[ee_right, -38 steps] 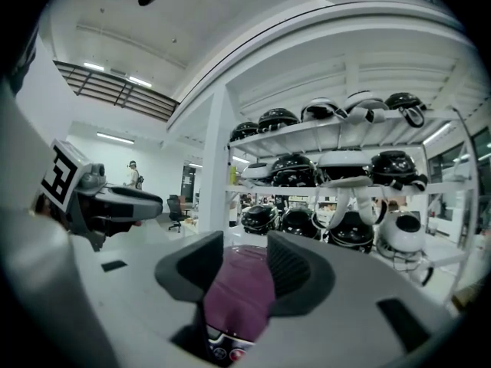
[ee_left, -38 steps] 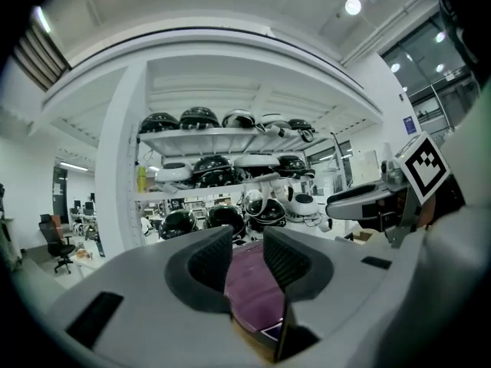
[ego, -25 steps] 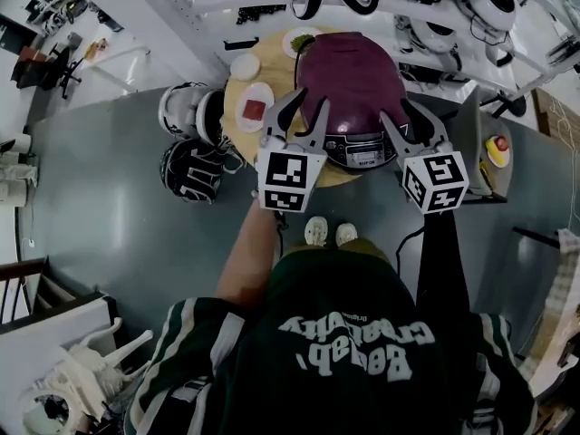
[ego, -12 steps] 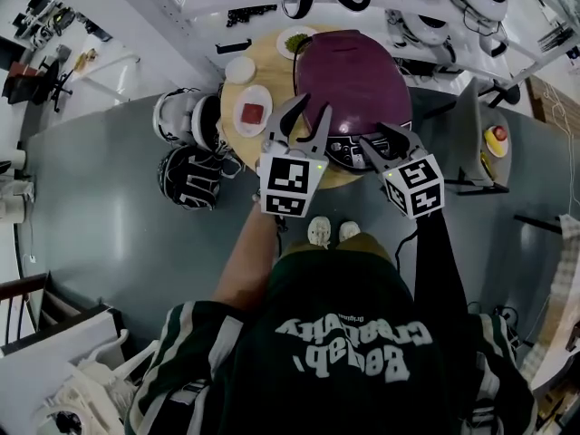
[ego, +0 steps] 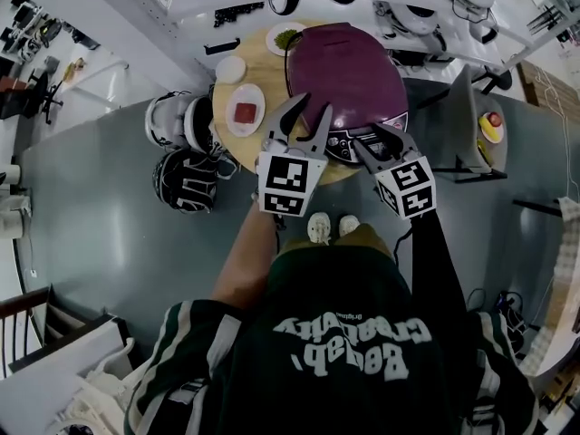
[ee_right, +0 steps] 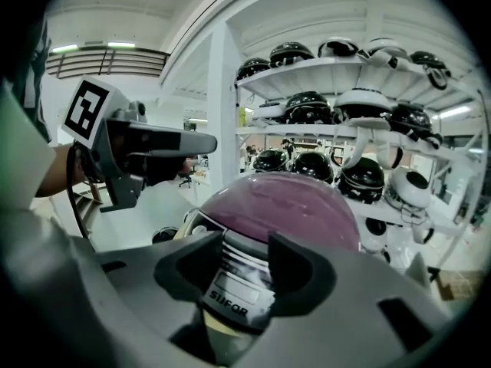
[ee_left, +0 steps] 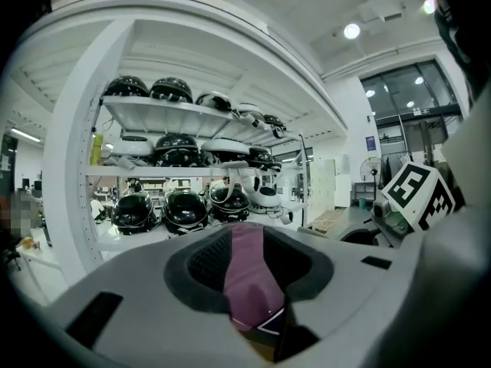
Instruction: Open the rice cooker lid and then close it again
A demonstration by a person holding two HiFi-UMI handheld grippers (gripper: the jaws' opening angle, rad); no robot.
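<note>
The rice cooker [ego: 349,75], with its domed purple lid down, stands on a round wooden table [ego: 227,93]. In the head view my left gripper [ego: 304,112] hovers open at the cooker's front left edge. The purple lid [ee_left: 249,271] shows through the gap of this gripper [ee_left: 249,261] in the left gripper view, with nothing gripped. My right gripper [ego: 379,138] is open just in front of the cooker's control panel [ego: 349,141]. In the right gripper view that gripper [ee_right: 245,263] frames the display panel [ee_right: 236,291] below the lid [ee_right: 284,209], apart from it.
On the table's left side sit a plate with red food [ego: 246,111], a small white bowl [ego: 230,68] and a plate with greens [ego: 283,37]. Helmets [ego: 186,178] lie on the floor to the left. Helmet shelves [ee_right: 345,113] stand behind, and a side stand [ego: 490,125] is at right.
My right gripper has dropped and shifted left, closer to the cooker's front panel. The left gripper has hardly moved. The lid stays down.
</note>
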